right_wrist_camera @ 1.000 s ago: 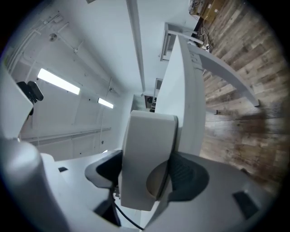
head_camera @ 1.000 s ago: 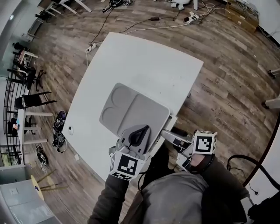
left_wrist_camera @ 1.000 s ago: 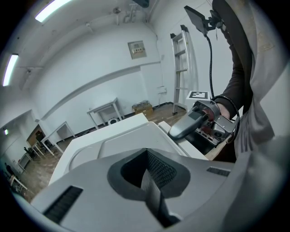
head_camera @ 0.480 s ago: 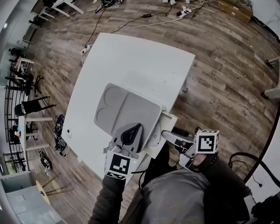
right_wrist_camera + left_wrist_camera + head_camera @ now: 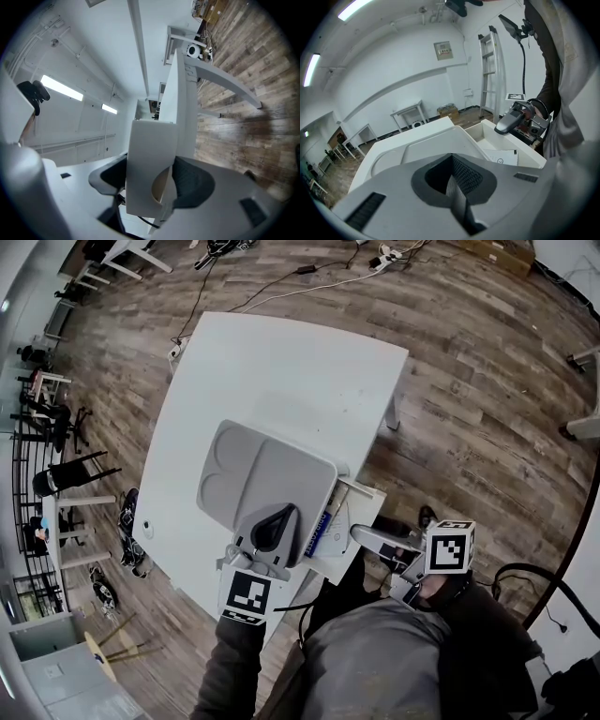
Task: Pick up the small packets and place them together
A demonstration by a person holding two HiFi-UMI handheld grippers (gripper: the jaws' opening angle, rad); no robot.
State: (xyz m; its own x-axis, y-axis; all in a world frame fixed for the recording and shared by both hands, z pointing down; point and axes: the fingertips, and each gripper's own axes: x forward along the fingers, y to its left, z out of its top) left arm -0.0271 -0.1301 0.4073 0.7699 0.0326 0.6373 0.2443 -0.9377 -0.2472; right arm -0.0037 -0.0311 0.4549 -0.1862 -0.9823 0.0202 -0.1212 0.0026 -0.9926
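Observation:
A white open box (image 5: 364, 493) sits at the table's near right edge, beside a grey compartment tray (image 5: 272, 465). Inside the box lie flat packets: one with a blue edge (image 5: 323, 524), and a white printed one (image 5: 505, 157). My right gripper (image 5: 360, 534) is at the box's near rim, shut on a white wall panel of the box (image 5: 151, 154) that has a round notch. My left gripper (image 5: 274, 523) hovers over the tray's near end, its dark pads (image 5: 457, 187) pressed together with nothing between them. From the left gripper view the right gripper (image 5: 512, 121) shows at the box's rim.
The white table (image 5: 291, 371) stands on a wood floor, with cables (image 5: 309, 282) beyond its far end. Chairs and racks (image 5: 56, 418) line the left side. A ladder (image 5: 487, 70) leans on the far wall. The person's body fills the near side.
The head view has shifted, so the table sits a little higher and left. More of the white box and its blue-edged packet shows. Both grippers keep about the same places.

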